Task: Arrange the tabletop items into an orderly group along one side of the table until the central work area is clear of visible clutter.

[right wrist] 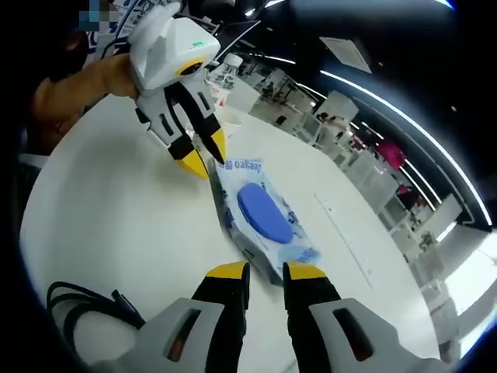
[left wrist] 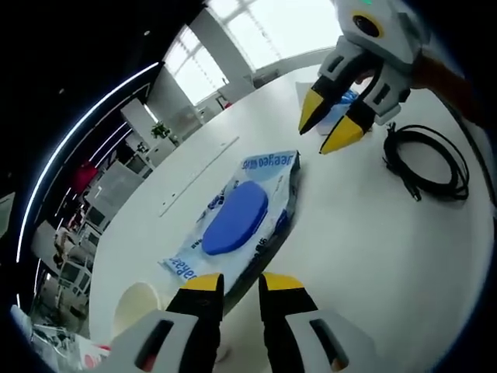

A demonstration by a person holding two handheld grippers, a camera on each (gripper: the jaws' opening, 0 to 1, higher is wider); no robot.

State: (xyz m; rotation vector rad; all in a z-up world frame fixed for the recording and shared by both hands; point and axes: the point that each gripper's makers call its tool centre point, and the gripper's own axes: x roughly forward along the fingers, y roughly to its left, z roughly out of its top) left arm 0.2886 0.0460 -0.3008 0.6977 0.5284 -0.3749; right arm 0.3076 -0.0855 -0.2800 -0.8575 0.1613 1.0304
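Wet-wipes pack [left wrist: 242, 217] is lying mid-surface [left wrist: 373, 256], between both hand-held grippers. Left hand-held gripper [left wrist: 241, 286] and right hand-held gripper [right wrist: 266, 273] are hovering at opposite ends, jaws slightly apart, empty. Pinching the pack's edges evenly would probably be wisest; coiled black cable [left wrist: 427, 163] is waiting nearby.

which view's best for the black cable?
Left gripper view: the coiled black cable lies whole on the white table, just beside the right gripper. In the right gripper view the cable sits at the lower left edge, partly cut off.
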